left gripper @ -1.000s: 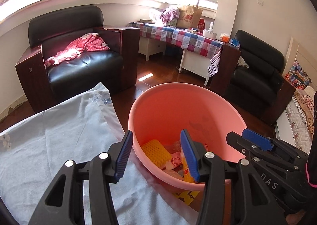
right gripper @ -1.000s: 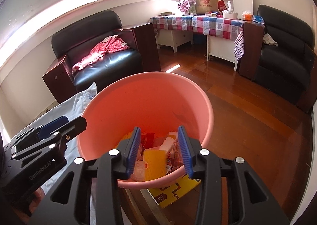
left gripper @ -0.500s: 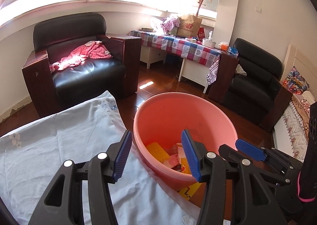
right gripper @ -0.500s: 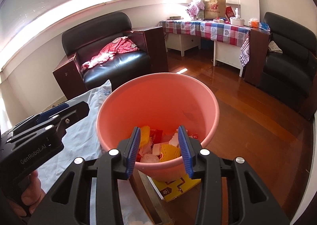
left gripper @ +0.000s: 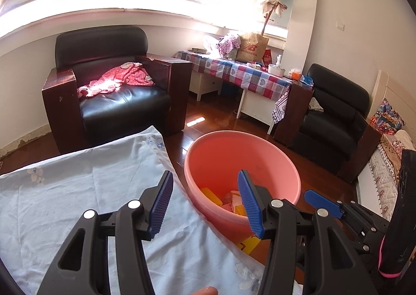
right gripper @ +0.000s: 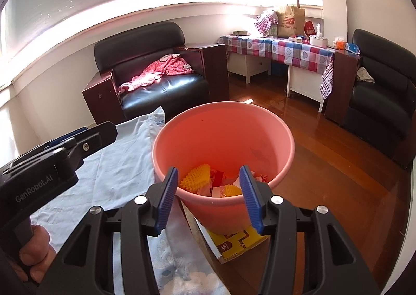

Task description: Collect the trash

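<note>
The pink bucket (right gripper: 223, 144) stands on the floor just ahead of both tools, with the trash (right gripper: 205, 180) heaped in its bottom. The right gripper (right gripper: 209, 196) hangs above the near rim, its jaws opening with nothing between them. The left gripper (left gripper: 205, 204) hangs to the bucket's left over the light blue cloth (left gripper: 78, 191), jaws apart and empty. The cloth's edge touches the bucket's left side. Bare wooden floor (right gripper: 338, 165) lies open on the right, up to the black armchair (right gripper: 156, 71).

"GenRobot.AI" stands on the left gripper (right gripper: 80, 139); "new balance" on the paper bag (right gripper: 290, 22) at the table's (right gripper: 299, 52) back edge.
</note>
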Demonstrator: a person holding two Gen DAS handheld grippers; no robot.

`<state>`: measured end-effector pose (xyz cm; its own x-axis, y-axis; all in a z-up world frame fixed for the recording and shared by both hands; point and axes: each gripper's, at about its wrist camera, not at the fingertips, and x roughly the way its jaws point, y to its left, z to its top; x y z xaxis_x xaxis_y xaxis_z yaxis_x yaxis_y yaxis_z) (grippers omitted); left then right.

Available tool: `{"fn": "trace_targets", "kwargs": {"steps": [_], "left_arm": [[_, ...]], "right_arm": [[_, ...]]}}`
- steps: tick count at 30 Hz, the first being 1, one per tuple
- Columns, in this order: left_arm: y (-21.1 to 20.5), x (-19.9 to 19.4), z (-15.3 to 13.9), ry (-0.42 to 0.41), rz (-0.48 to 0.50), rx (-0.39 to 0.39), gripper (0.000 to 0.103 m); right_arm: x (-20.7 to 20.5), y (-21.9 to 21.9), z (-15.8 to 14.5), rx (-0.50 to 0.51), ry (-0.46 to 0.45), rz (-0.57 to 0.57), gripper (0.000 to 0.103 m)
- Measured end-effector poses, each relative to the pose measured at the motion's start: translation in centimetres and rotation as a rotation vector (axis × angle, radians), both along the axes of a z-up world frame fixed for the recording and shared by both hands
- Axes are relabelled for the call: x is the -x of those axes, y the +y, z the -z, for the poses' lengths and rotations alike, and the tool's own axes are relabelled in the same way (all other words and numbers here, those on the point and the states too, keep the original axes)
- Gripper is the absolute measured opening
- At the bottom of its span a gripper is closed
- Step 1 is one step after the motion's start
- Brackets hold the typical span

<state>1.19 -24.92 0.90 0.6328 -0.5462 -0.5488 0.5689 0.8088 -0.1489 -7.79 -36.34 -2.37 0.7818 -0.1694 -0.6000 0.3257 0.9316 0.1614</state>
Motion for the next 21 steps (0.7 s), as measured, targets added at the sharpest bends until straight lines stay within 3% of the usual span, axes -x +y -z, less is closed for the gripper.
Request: {"fn": "trace_targets", "kwargs": {"steps": [21], "left_arm": [[3.7, 1.6, -0.3, 0.002, -0.050, 0.018, 0.051]], "right_arm": [[0.6, 3.9, -0.8, 0.045, -0.011, -0.058, 0.050]]}}
